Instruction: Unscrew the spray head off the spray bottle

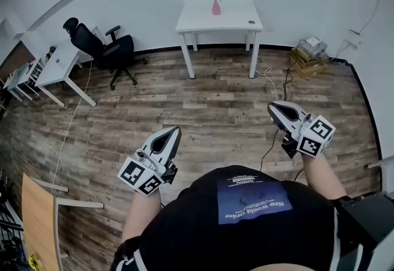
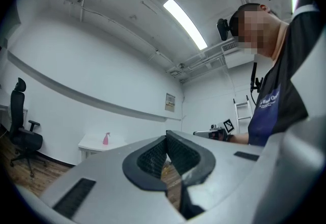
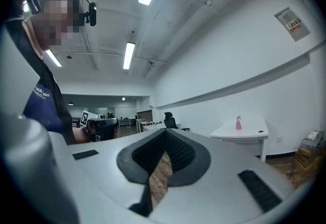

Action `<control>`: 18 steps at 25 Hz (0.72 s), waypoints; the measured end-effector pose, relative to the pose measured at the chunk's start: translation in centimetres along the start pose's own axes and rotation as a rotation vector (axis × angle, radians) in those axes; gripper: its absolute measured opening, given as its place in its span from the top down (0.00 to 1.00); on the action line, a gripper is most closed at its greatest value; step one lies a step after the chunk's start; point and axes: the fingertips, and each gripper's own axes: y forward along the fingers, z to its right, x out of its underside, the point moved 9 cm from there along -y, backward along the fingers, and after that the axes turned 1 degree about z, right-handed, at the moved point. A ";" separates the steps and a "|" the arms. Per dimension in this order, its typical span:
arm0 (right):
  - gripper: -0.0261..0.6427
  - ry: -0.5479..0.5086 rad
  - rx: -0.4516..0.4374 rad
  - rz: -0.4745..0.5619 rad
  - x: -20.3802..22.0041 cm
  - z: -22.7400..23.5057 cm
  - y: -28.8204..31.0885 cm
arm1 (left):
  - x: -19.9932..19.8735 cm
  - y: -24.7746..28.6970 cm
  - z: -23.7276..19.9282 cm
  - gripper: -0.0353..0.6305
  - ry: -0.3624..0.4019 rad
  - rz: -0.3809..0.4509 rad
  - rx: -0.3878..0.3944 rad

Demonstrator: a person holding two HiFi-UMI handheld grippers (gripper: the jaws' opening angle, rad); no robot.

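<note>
A pink spray bottle [image 1: 216, 6] stands upright near the back of a white table [image 1: 203, 24] far across the room. It also shows small and distant as the spray bottle [image 2: 106, 139] in the left gripper view and the spray bottle [image 3: 238, 123] in the right gripper view. My left gripper [image 1: 173, 133] is held low near the person's body, shut and empty. My right gripper [image 1: 271, 108] is held at the right, also shut with nothing in it. Both are several steps away from the table.
A small dark object [image 1: 250, 22] lies on the table's right side. A black office chair [image 1: 101, 48] and a white desk [image 1: 58, 69] stand at the left. Cardboard boxes [image 1: 309, 57] and cables [image 1: 271, 82] lie right of the table. A wooden board [image 1: 38, 220] is at my lower left.
</note>
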 end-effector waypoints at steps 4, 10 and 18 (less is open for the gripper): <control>0.97 0.002 -0.001 -0.018 0.6 3.4 -0.1 | 0.8 4.0 -0.2 0.94 -0.013 -0.017 0.018; 0.97 0.016 -0.003 -0.046 1.9 6.2 0.9 | 2.0 7.6 -2.3 0.94 -0.028 -0.047 0.038; 0.97 0.007 0.064 -0.059 1.5 8.3 4.6 | 2.9 10.0 -8.1 0.94 -0.062 -0.014 0.115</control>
